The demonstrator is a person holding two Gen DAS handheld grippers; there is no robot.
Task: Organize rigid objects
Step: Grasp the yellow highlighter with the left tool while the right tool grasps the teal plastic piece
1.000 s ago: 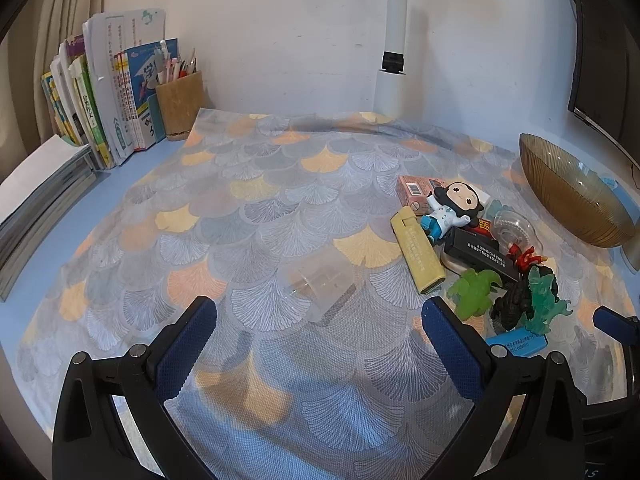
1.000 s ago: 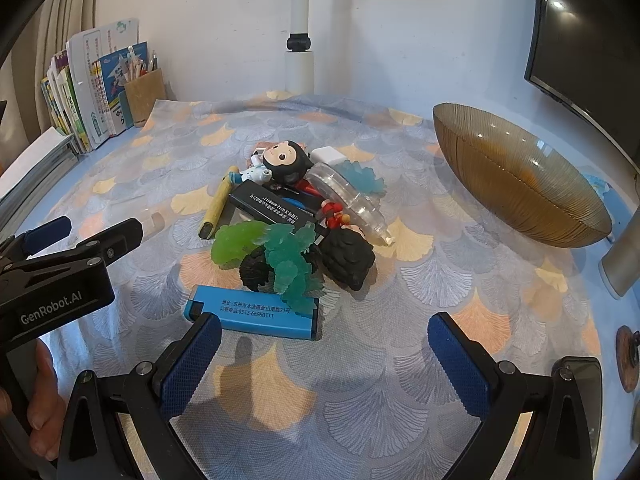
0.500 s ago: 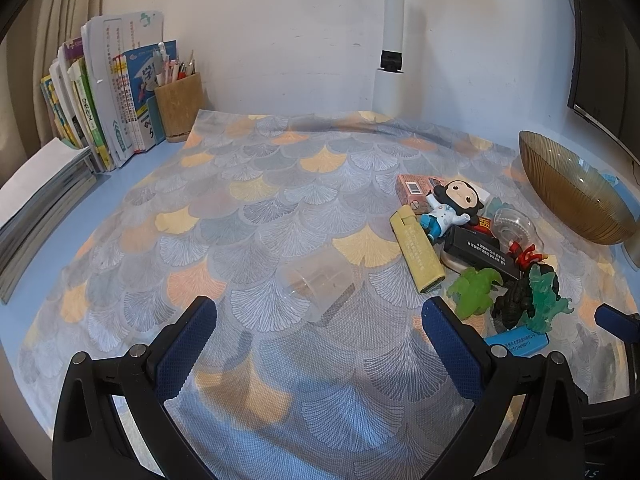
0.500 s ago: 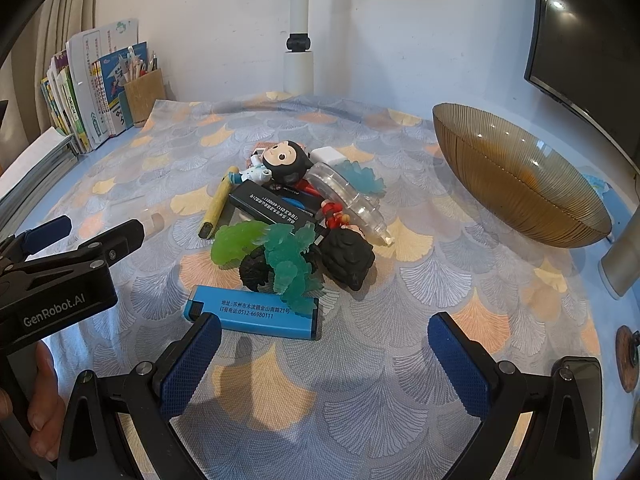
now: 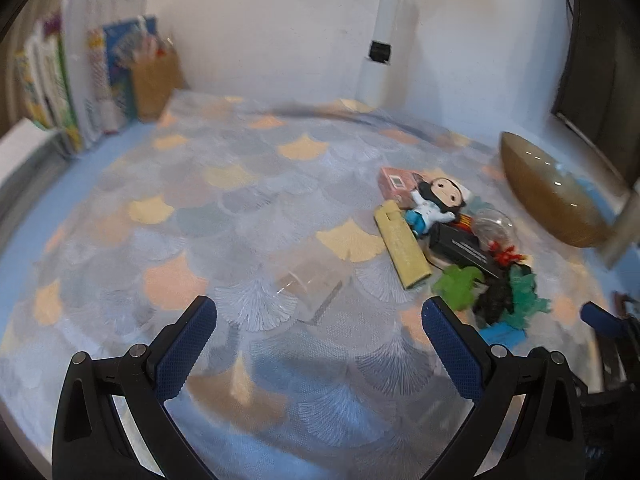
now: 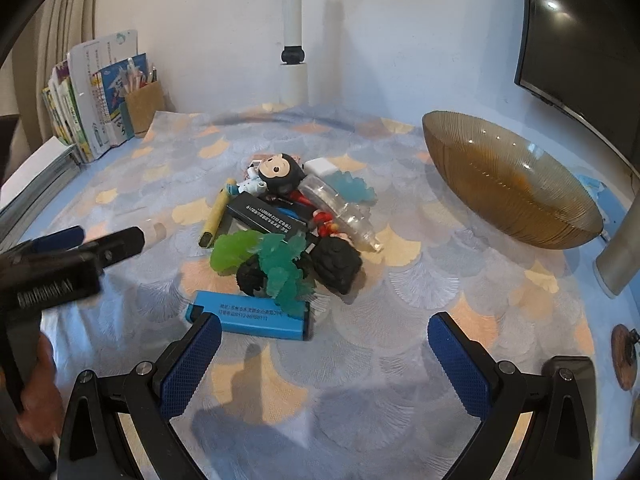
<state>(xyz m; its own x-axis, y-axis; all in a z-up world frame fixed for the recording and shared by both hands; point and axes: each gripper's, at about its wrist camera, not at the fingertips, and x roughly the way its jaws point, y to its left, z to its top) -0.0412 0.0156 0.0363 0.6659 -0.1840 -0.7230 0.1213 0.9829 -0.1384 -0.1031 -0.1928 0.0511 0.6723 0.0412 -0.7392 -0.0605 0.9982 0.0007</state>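
Note:
A pile of small objects lies mid-table: a black-haired doll (image 6: 278, 172) (image 5: 438, 196), a yellow bar (image 5: 402, 252) (image 6: 216, 216), a black box (image 6: 264, 216), green (image 6: 232, 252) and teal (image 6: 284, 268) figures, black lumps (image 6: 336, 266), a clear bottle (image 6: 340, 212) and a blue box (image 6: 250, 316). A clear plastic piece (image 5: 308, 288) lies apart, just ahead of my left gripper (image 5: 320, 312), which is open and empty. My right gripper (image 6: 324, 330) is open and empty, its left finger (image 6: 192, 360) next to the blue box. An amber glass bowl (image 6: 508, 180) (image 5: 548, 196) stands empty at the right.
Books (image 6: 84, 100) and a pen holder (image 6: 144, 106) stand at the back left. A white pole (image 6: 294, 32) rises at the back, a dark monitor (image 6: 580, 32) at the right. A grey post (image 6: 620, 252) stands at the right edge. A hand (image 6: 36, 392) holds the left gripper.
The left gripper has swung so its view is blurred and shifted, the pile and bowl sitting slightly further left. The right gripper has hardly moved. Both stay open.

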